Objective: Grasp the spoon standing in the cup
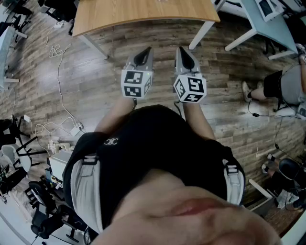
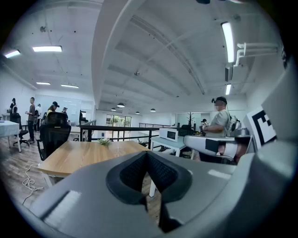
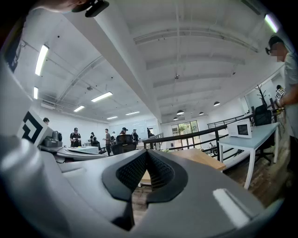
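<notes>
Left gripper (image 1: 145, 53) and right gripper (image 1: 184, 53), both closed and empty, rest centre frame facing the table (image 1: 143, 14), apparently before starting.

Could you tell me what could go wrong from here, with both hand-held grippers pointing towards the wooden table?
The grey left hand-held gripper and right hand-held gripper are both shut, so they could knock things rather than grasp them. No cup or spoon shows on the light wooden table, so aiming may be blind. Loose white cables on the floor could trip the person.
</notes>
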`<action>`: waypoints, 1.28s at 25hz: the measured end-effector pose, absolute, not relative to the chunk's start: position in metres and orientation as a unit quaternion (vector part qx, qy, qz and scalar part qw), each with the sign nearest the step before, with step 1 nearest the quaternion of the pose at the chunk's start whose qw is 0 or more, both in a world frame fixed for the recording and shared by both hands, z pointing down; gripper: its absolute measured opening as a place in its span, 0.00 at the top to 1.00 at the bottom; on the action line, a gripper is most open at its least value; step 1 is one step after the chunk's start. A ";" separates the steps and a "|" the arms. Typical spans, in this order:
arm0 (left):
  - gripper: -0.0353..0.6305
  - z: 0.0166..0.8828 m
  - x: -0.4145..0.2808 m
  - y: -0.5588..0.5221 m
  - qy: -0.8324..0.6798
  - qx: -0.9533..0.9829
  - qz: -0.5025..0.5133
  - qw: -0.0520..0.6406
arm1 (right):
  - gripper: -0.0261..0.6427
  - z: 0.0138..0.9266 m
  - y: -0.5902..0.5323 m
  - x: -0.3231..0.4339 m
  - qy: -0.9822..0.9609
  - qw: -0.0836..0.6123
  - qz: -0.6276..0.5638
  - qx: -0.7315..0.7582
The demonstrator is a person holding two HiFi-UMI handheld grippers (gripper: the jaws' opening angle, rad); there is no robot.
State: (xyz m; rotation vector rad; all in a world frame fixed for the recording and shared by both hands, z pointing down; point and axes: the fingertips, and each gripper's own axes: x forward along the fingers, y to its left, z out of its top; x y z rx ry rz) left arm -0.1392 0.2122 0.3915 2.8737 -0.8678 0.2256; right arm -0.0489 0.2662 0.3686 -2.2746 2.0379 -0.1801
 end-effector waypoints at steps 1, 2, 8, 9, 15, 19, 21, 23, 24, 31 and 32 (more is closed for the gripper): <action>0.93 0.392 -0.139 0.213 -0.286 0.953 0.074 0.065 | 0.96 0.369 0.268 -0.048 0.665 0.041 -0.058 -0.744; 0.93 0.392 -0.139 0.214 -0.284 0.954 0.072 0.064 | 0.96 0.370 0.269 -0.048 0.664 0.042 -0.056 -0.745; 0.93 0.388 -0.140 0.209 -0.282 0.955 0.069 0.063 | 0.96 0.367 0.272 -0.048 0.658 0.041 -0.051 -0.750; 0.93 0.388 -0.141 0.209 -0.280 0.955 0.068 0.063 | 0.96 0.367 0.271 -0.049 0.658 0.040 -0.050 -0.751; 0.93 0.394 -0.136 0.208 -0.276 0.957 0.063 0.064 | 0.96 0.373 0.269 -0.051 0.663 0.042 -0.046 -0.746; 0.93 0.403 -0.127 0.208 -0.288 0.953 0.063 0.070 | 0.96 0.382 0.265 -0.043 0.674 0.044 -0.057 -0.735; 0.93 0.404 -0.123 0.207 -0.294 0.951 0.060 0.074 | 0.96 0.379 0.264 -0.039 0.680 0.045 -0.053 -0.730; 0.93 0.404 -0.120 0.207 -0.299 0.950 0.056 0.077 | 0.96 0.377 0.262 -0.035 0.686 0.045 -0.047 -0.725; 0.93 0.406 -0.118 0.209 -0.300 0.949 0.055 0.078 | 0.96 0.380 0.261 -0.032 0.688 0.044 -0.047 -0.723; 0.93 0.424 -0.094 0.190 -0.275 0.956 0.074 0.066 | 0.96 0.404 0.236 -0.013 0.677 0.042 -0.067 -0.732; 0.93 0.424 -0.090 0.182 -0.271 0.958 0.071 0.067 | 0.96 0.405 0.229 -0.010 0.674 0.040 -0.067 -0.735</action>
